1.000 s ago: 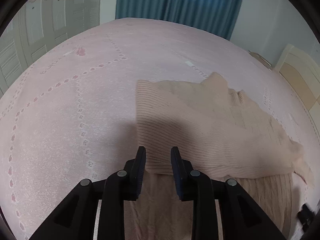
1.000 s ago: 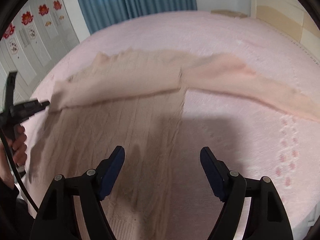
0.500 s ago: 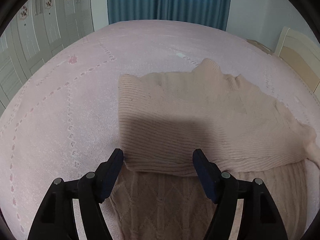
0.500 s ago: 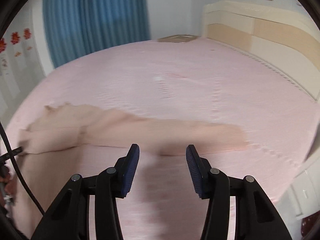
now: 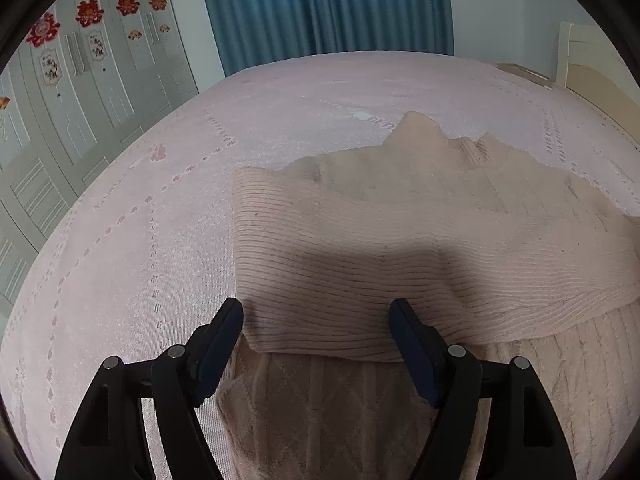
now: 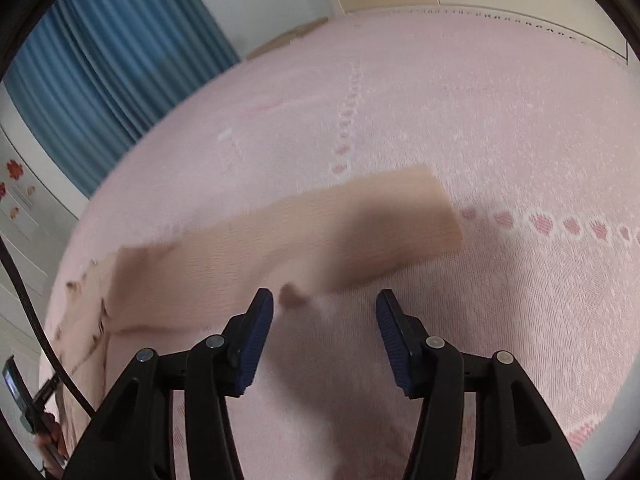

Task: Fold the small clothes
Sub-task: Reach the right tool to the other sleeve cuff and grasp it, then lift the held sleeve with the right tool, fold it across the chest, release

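Beige ribbed sweater (image 5: 400, 264); pink heart-patterned bedspread (image 6: 500, 128); blue curtain (image 5: 328, 8).

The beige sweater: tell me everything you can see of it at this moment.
The beige sweater is a soft knit lying flat on the pink bedspread. One ribbed sleeve is folded across the cable-patterned body, its cuff end nearest the left gripper, whose open jaws straddle the cuff without pressing it. The other sleeve lies stretched out across the bedspread, just beyond the open right gripper.
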